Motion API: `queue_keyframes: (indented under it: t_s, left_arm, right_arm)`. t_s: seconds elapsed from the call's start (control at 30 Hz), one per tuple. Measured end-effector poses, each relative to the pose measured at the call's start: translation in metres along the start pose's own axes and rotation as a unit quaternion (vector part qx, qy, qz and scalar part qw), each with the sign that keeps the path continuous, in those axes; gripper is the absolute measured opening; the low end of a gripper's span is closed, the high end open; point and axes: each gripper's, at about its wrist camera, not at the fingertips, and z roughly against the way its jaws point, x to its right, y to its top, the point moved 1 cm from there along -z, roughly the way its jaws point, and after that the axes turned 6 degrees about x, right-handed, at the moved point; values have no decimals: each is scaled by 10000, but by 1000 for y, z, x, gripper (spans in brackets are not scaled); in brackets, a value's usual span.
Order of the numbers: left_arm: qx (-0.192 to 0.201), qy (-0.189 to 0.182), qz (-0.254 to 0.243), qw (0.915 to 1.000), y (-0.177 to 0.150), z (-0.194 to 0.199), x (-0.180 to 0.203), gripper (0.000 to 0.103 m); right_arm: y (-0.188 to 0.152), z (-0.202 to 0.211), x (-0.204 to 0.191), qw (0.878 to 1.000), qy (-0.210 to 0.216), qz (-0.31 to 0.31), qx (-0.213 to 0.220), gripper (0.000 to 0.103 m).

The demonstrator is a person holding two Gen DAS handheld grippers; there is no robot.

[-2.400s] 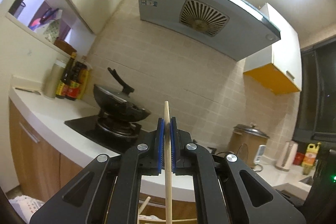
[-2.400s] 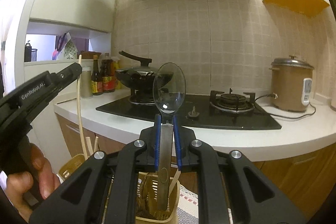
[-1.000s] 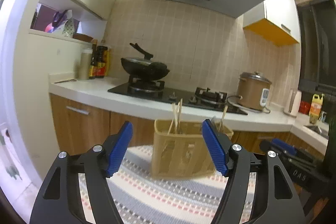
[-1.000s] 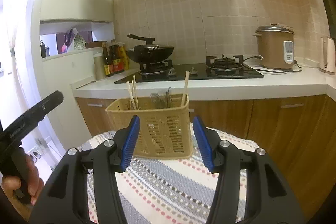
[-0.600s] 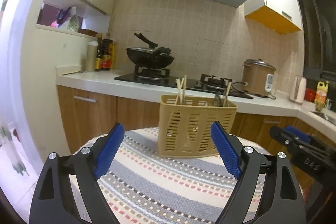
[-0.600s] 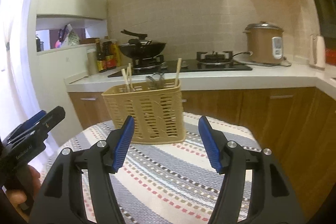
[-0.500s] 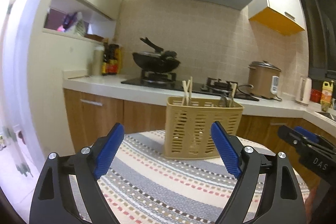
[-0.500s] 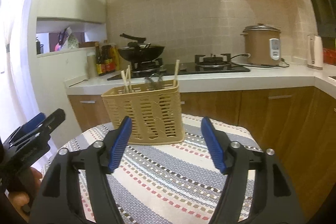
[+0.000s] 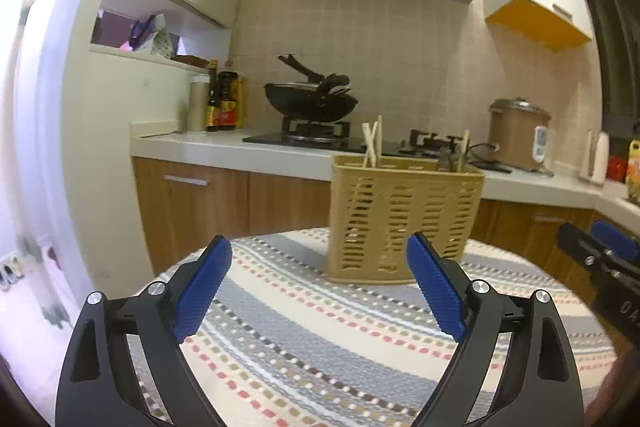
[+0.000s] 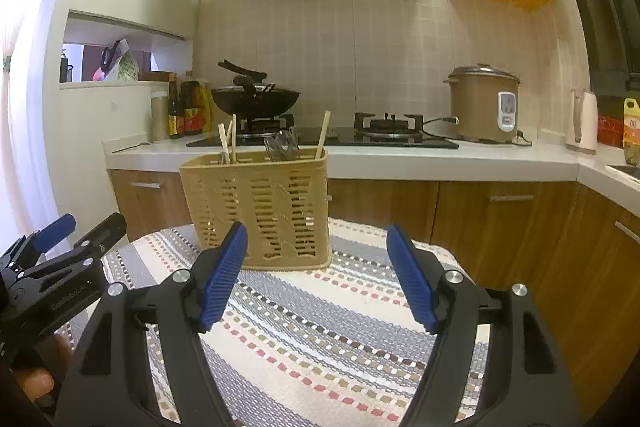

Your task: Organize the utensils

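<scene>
Now both claws gape empty — left gripper [image 9: 319,291], right gripper [image 10: 316,275] — while the basket [image 10: 256,207] stands at the tablecloth's [image 10: 320,339] far edge, chopsticks [image 10: 227,139] upright inside. I'd scan for strays before reaching.

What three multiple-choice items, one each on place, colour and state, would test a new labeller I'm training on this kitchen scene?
1. Where does the tan slotted plastic utensil basket stand?
A. on the striped woven tablecloth
B. on the white countertop
C. on the stove

2. What colour are the pads on the left gripper?
A. red
B. blue
C. green

3. How do the jaws of the right gripper stand?
A. shut on a spoon
B. shut on a chopstick
C. open, holding nothing

Answers: 1 A, its base rests on the cloth in front of the cabinets; 2 B, both ribbed pads are blue; 3 C, cloth shows in the wide gap between the pads.
</scene>
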Motion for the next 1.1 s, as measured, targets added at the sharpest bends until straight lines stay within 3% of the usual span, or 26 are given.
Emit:
queue_keyframes:
  t_s: [0.2, 1.1]
  left_arm:
    - [8, 144, -60, 9999, 0, 0, -1, 95]
    - [-86, 29, -247, 9997, -2, -1, 8, 95]
  right_arm:
    - [-1, -1, -3, 10000, 39, 43, -47, 70]
    - [-5, -9, -6, 9997, -24, 43, -220, 73]
